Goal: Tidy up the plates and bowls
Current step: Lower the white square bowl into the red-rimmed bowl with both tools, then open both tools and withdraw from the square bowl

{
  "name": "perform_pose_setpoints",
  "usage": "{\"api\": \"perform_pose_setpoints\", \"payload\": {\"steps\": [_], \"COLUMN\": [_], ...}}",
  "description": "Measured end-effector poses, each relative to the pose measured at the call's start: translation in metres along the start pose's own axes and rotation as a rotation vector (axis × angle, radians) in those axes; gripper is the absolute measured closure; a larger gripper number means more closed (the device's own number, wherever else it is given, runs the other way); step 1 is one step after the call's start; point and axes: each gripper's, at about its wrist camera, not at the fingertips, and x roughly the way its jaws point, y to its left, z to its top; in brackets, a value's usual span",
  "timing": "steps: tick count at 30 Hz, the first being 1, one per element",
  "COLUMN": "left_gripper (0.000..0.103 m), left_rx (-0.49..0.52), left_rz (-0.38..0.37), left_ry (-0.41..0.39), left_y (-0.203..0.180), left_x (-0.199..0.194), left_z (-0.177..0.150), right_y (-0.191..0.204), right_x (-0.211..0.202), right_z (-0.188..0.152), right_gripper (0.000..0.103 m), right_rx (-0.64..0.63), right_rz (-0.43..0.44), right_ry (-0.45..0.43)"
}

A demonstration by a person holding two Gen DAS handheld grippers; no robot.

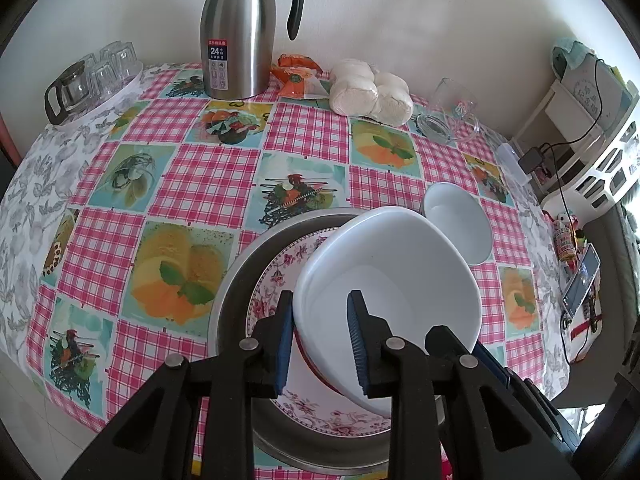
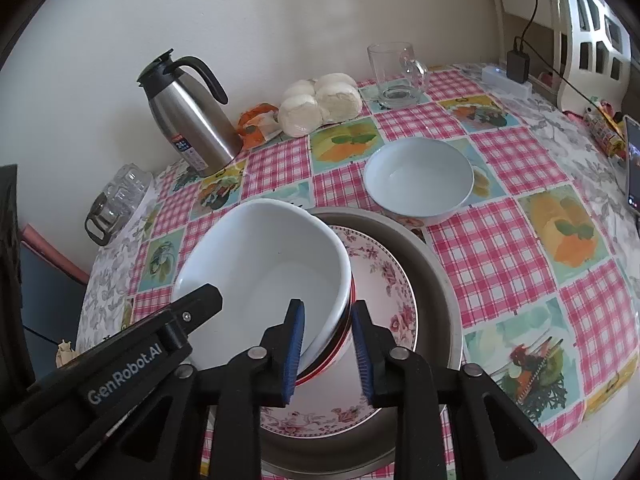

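White bowl (image 1: 384, 276) over floral plate (image 1: 276, 276), rim gripped by left tongs (image 1: 320, 344) and right tongs (image 2: 326, 350); second bowl (image 2: 420, 176) nearby.

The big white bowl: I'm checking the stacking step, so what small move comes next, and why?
Probably lower the big white bowl level onto the floral plate. Both tongs, left and right, straddle its rim from opposite sides, and it hangs tilted over the plate in the metal basin.

White bowl (image 1: 396, 280) with red-striped outside, pink-floral plate (image 1: 280, 276), grey pan (image 1: 236, 280), pink-checked fruit-print cloth (image 1: 208, 176), steel-and-black flask (image 1: 240, 36).
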Motion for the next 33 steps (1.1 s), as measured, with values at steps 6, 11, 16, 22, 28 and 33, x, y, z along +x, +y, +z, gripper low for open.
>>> {"api": "perform_pose_setpoints", "payload": {"steps": [6,11,16,22,28,33], "left_gripper": [0.076,0.076,0.076,0.059,0.045,0.029], "left_rx": [-0.001,-0.003,-0.010,-0.040,-0.070,-0.083], "left_rz": [-0.002,-0.005,-0.007,0.004,0.066,0.093], "left_ry": [-0.010,-0.035,-0.075,-0.116,-0.129,-0.124], "left_y": [0.001,0.001,0.003,0.011,0.022,0.027], "left_x": [-0.003,-0.012,-0.026,-0.038,-0.039,-0.035], "left_z": [0.000,0.001,0.004,0.006,0.007,0.007], "right_y": [-0.001,-0.003,-0.003,-0.003,-0.006,-0.006], "right_x": [-0.007,-0.013,-0.026,-0.034,-0.035,-0.033], "right_z": [0.002,0.004,0.007,0.009,0.010,0.009], "right_gripper": [0.074,0.074,0.074,0.057,0.041,0.029], "right_rx": [-0.001,0.004,0.002,-0.004,0.004,-0.010], "right_rz": [-0.011,-0.003,0.010,-0.012,-0.035,-0.071], "right_ry": [-0.024,-0.042,-0.082,-0.123,-0.134,-0.152]}}
